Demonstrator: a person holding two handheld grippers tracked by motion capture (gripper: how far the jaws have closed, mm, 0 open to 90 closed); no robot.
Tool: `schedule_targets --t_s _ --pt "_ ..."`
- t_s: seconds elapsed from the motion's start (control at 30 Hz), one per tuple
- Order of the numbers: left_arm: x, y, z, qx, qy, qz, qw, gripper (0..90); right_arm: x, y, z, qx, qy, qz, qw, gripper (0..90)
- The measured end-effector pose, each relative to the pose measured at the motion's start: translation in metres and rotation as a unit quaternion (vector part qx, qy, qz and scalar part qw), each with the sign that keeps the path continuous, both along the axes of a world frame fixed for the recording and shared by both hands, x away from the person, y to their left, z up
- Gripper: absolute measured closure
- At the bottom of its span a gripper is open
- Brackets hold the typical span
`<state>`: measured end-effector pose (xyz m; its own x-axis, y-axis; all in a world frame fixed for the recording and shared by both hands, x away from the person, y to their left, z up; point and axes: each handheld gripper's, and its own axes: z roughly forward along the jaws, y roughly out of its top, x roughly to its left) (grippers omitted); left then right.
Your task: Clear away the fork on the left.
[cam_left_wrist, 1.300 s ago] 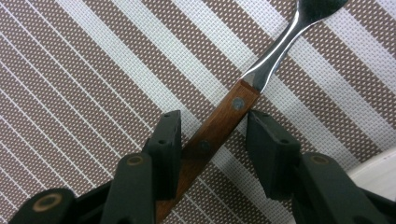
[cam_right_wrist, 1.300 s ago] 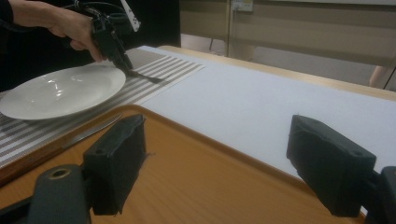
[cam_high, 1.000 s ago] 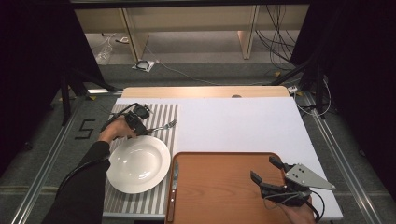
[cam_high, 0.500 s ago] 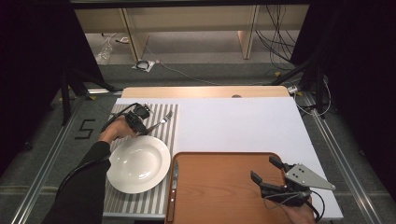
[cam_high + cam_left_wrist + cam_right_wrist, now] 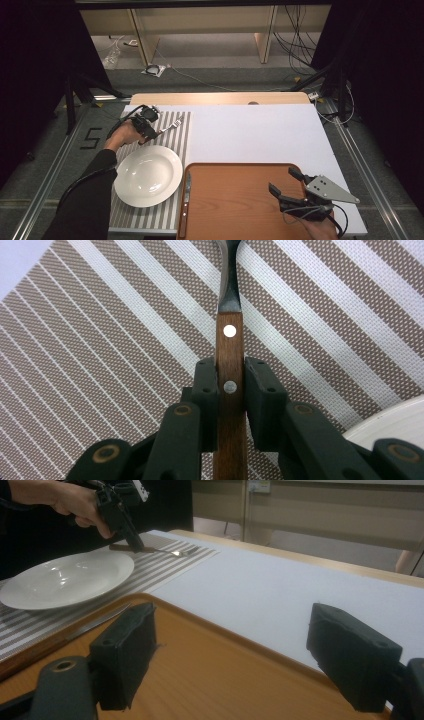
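Observation:
My left gripper (image 5: 150, 131) is shut on the wooden handle of a fork (image 5: 171, 125), whose tines point to the far right over the striped placemat (image 5: 181, 142). In the left gripper view the jaws clamp the brown riveted handle (image 5: 230, 332) from both sides. The fork (image 5: 175, 552) lies low on the mat beyond a white plate (image 5: 147, 175). My right gripper (image 5: 282, 181) is open above the right part of the orange tray (image 5: 235, 200), with nothing between its pads (image 5: 125, 645).
A knife (image 5: 185, 197) with a wooden handle lies along the tray's left edge, between the plate and the tray. The white table cover (image 5: 250, 132) stretches behind the tray. The plate's rim (image 5: 395, 420) is close to my left gripper.

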<state>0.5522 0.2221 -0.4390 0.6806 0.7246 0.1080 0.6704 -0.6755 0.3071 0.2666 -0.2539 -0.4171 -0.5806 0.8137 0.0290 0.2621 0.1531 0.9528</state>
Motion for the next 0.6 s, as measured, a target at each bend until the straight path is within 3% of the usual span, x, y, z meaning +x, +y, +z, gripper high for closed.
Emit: schedule_targets --t_s 0.3,0.47,0.6 --pt "-0.004 0.004 0.017 -0.021 -0.002 0.029 0.9994 76.1 0.000 0.000 0.000 -0.001 0.000 0.000 1.0000 21.0" --pt "-0.010 0.001 0.030 -0.036 -0.006 0.029 0.9989 76.1 0.000 0.000 0.000 -0.003 0.000 0.000 1.0000 20.9" --pt "-0.020 -0.007 0.040 -0.038 -0.008 0.016 0.9991 76.1 0.000 0.001 -0.001 -0.003 0.001 0.000 1.0000 21.0"
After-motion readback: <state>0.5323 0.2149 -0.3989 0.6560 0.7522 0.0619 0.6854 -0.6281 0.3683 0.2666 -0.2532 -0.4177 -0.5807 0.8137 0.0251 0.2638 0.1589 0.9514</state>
